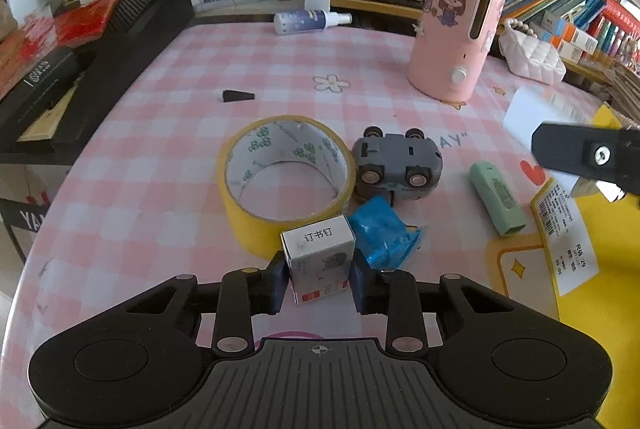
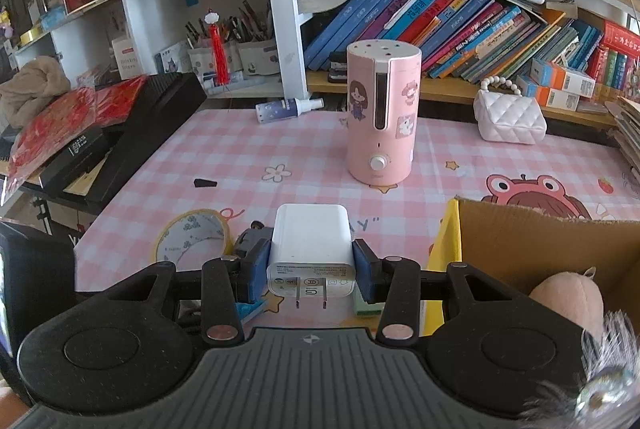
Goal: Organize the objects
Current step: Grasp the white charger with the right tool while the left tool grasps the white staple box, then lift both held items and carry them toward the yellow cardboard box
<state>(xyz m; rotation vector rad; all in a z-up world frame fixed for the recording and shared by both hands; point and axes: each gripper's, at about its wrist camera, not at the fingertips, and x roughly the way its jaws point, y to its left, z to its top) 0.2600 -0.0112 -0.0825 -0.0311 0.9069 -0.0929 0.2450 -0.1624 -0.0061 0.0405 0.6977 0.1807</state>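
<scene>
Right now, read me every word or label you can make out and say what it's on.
"订书钉": top of the small white staple box in the left gripper.
"AY": pink checked tablecloth, partly hidden.
White charger in the right gripper: print too small.
Yellow box's barcode label: blurred.
Book spines: unreadable.

Crowded bookshelves (image 2: 460,21) behind pink-checked table (image 1: 160,169).

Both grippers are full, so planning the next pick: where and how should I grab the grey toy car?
The grey toy car lies tipped on its side, wheels facing the left wrist camera, close beside the yellow tape roll. Pinch it across its short width, one of the fingers on the wheeled underside and one on the roof, coming from above, since the tape crowds its left end.
</scene>
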